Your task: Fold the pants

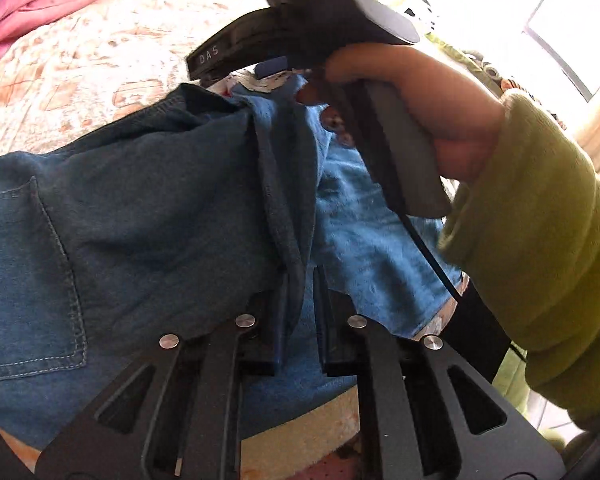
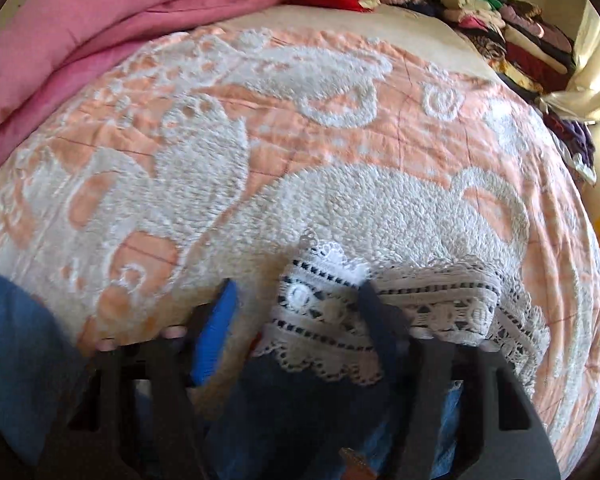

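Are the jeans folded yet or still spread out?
Neither: the jeans lie bunched on the bedspread, a raised ridge of denim between the left tool fingers.

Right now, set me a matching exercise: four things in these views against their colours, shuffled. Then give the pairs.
Things:
1. pants
2. lace trim
3. sleeve
4. blanket at the bed's far edge

Colours:
a. green
b. pink
c. blue denim
d. white

Pairs: 1-c, 2-d, 3-a, 4-b
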Demonstrator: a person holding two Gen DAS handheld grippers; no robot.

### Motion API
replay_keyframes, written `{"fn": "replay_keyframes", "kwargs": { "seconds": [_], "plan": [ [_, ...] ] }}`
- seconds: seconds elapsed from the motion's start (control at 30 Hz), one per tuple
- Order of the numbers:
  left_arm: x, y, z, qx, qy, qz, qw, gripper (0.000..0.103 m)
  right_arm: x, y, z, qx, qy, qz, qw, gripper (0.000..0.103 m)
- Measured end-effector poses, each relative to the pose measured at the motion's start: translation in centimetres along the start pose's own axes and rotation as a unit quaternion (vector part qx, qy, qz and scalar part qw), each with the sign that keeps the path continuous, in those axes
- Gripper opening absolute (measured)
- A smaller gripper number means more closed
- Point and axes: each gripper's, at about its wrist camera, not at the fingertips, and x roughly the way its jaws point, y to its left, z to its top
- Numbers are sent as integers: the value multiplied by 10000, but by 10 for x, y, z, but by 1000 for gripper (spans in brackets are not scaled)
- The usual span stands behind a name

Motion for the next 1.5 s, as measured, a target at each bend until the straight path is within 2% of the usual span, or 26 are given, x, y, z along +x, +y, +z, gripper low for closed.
{"fn": "replay_keyframes", "kwargs": {
  "seconds": [0.1, 0.37, 0.5, 0.63, 0.67, 0.7, 0.77, 1.07, 1.2, 1.33, 1.37, 1.4, 1.47, 1.5],
  "plan": [
    [1, -3, 0, 38, -4, 45, 10000, 6, -2, -12, -2, 156, -160, 14, 9998, 13],
    [-5, -9, 2, 69, -158, 304, 9994, 6, -79, -56, -33, 839, -951, 523, 9905, 8],
    [-8, -13, 2, 96, -236, 464, 9986, 11, -125, -80, -66, 1126, -1263, 648, 9835, 8],
    [-6, -9, 1, 216, -297, 664, 9971, 10, -159, -102, -106, 1458, -1444, 753, 9758, 8],
    [-8, -12, 1, 273, -326, 745, 9963, 8, -167, -111, -119, 1621, -1457, 789, 9728, 8],
    [-9, -12, 0, 341, -365, 813, 9954, 0, -172, -117, -128, 1733, -1461, 829, 9704, 8],
    [-14, -13, -1, 437, -405, 814, 9949, 0, -180, -129, -149, 1995, -1452, 900, 9649, 8],
    [-36, -25, -21, 1014, -464, 749, 9909, 0, -194, -140, -234, 2721, -1061, 1328, 9472, 8],
    [-32, -30, -30, 1239, -357, 799, 9884, 0, -182, -140, -257, 2880, -709, 1316, 9459, 9],
    [-25, -30, -34, 1270, -230, 836, 9881, 0, -174, -137, -268, 2964, -569, 1312, 9443, 12],
    [-23, -30, -34, 1259, -207, 835, 9883, 0, -174, -137, -271, 3001, -571, 1349, 9426, 14],
    [-23, -30, -34, 1255, -199, 840, 9883, 0, -174, -138, -273, 3045, -579, 1346, 9412, 25],
    [-20, -30, -34, 1238, -179, 854, 9885, 0, -174, -142, -274, 3115, -613, 1368, 9383, 37],
    [-19, -30, -34, 1234, -166, 855, 9885, 0, -172, -145, -274, 3157, -626, 1393, 9365, 37]
  ]
}}
